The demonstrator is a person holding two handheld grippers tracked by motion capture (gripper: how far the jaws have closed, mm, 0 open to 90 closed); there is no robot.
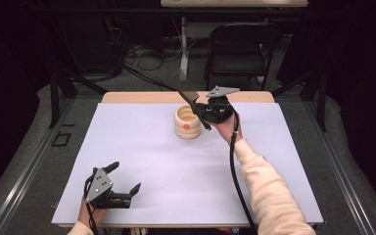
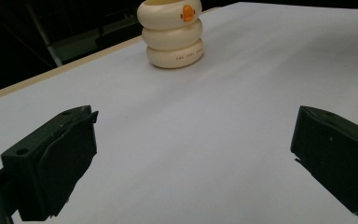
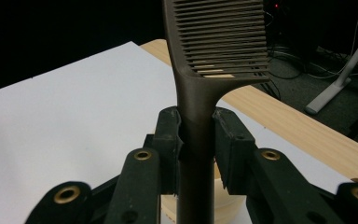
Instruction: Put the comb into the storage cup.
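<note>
White sheet [image 1: 152, 161] on wooden table [image 1: 142, 97]; black chair [image 1: 240, 46] behind.

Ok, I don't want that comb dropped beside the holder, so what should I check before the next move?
1. Right gripper fingers clamp the comb handle: ok.
2. Comb's toothed end up, handle end down toward the cream ringed holder: ok.
3. Holder upright, mouth unobstructed: ok.
4. Handle tip centred over the mouth: cannot tell.
5. Left gripper open, near the table's front edge, far from the holder: ok.
</note>
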